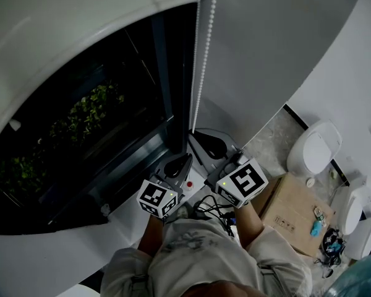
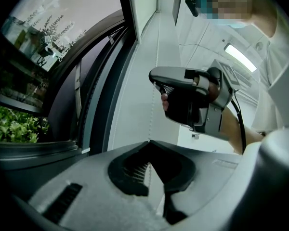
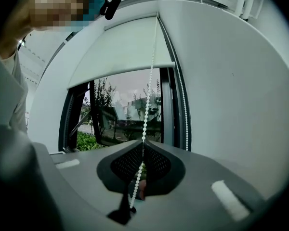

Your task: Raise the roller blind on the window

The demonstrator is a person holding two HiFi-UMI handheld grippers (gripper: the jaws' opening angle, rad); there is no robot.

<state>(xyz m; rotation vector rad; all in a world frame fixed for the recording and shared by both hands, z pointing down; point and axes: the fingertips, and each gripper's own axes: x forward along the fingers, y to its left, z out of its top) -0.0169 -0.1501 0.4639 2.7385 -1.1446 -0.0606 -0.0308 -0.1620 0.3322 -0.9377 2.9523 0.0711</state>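
The white roller blind (image 3: 120, 52) covers the upper part of the window, and its bottom bar hangs above the dark glass (image 1: 93, 122). A white bead chain (image 1: 198, 73) hangs along the window's right frame. My right gripper (image 3: 143, 144) is shut on one strand of the chain (image 3: 148, 95), which runs straight up from the jaw tips. Just below and to the left, my left gripper (image 2: 149, 141) is shut on a thin strand (image 2: 149, 119) that also rises from its tips. In the head view both grippers sit side by side under the chain, the left gripper (image 1: 187, 158) and the right gripper (image 1: 196, 133).
The second chain strand (image 3: 184, 114) runs beside the window frame. On the floor to the right are a cardboard box (image 1: 294, 218), white devices (image 1: 315, 147) and cables (image 1: 331, 246). Green plants (image 1: 93, 107) show outside the glass. A white wall (image 1: 278, 36) stands right of the window.
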